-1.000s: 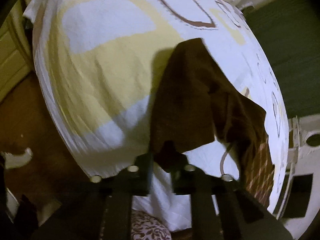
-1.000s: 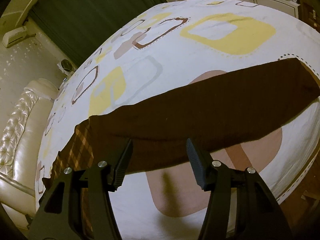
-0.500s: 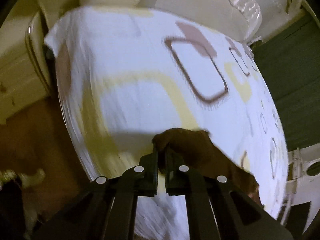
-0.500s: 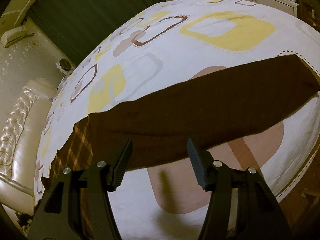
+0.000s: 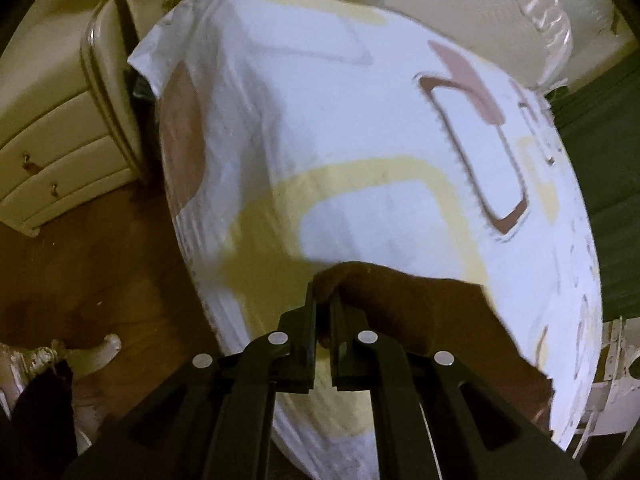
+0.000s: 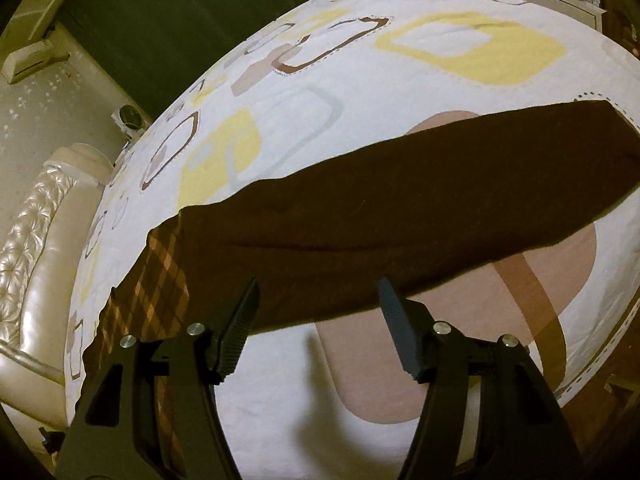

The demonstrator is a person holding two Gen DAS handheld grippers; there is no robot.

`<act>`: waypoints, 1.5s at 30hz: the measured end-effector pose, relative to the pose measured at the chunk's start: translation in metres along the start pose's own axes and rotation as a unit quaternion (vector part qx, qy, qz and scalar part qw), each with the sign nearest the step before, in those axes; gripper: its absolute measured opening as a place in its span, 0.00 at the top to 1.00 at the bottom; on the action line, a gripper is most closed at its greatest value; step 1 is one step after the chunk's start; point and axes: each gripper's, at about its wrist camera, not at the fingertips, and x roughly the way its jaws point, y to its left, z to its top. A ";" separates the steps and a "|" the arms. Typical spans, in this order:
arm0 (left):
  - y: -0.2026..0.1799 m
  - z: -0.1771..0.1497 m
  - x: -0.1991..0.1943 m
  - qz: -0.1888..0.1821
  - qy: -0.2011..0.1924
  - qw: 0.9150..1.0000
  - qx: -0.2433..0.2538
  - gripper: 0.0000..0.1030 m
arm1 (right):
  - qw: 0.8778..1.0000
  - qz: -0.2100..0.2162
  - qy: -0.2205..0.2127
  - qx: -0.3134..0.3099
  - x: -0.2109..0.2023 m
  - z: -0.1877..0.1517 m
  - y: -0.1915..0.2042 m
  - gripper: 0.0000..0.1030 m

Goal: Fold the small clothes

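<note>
A dark brown cloth point(image 6: 400, 216) with a plaid patch at its left end lies folded in a long strip across the patterned bed sheet point(image 6: 304, 92). My right gripper point(image 6: 316, 300) is open and empty, hovering just in front of the cloth's near edge. In the left wrist view my left gripper point(image 5: 324, 300) is shut on a corner of the brown cloth point(image 5: 420, 312) and holds it above the sheet point(image 5: 320, 120). The rest of the cloth trails to the right, behind the fingers.
A cream dresser point(image 5: 60, 128) stands left of the bed on a wooden floor point(image 5: 100, 260). A tufted headboard point(image 6: 36, 232) is at the left. Dark green curtains point(image 6: 168, 32) hang behind the bed.
My left gripper has closed on the cloth corner and lifted it forward, so much less cloth shows ahead of it. The right gripper has stayed open and almost still.
</note>
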 end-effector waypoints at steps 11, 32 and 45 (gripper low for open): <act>-0.020 0.026 -0.030 0.109 -0.102 0.987 0.065 0.94 | 0.999 -0.015 -0.023 0.038 -0.020 0.018 -0.037 0.37; -0.191 -0.182 -0.043 -0.097 -0.042 0.950 0.293 0.29 | 0.966 0.068 -0.099 0.227 -0.082 0.046 -0.182 0.33; -0.205 -0.224 -0.048 -0.100 -0.027 0.949 0.298 0.26 | 0.935 0.091 -0.135 0.314 -0.082 0.073 -0.292 0.41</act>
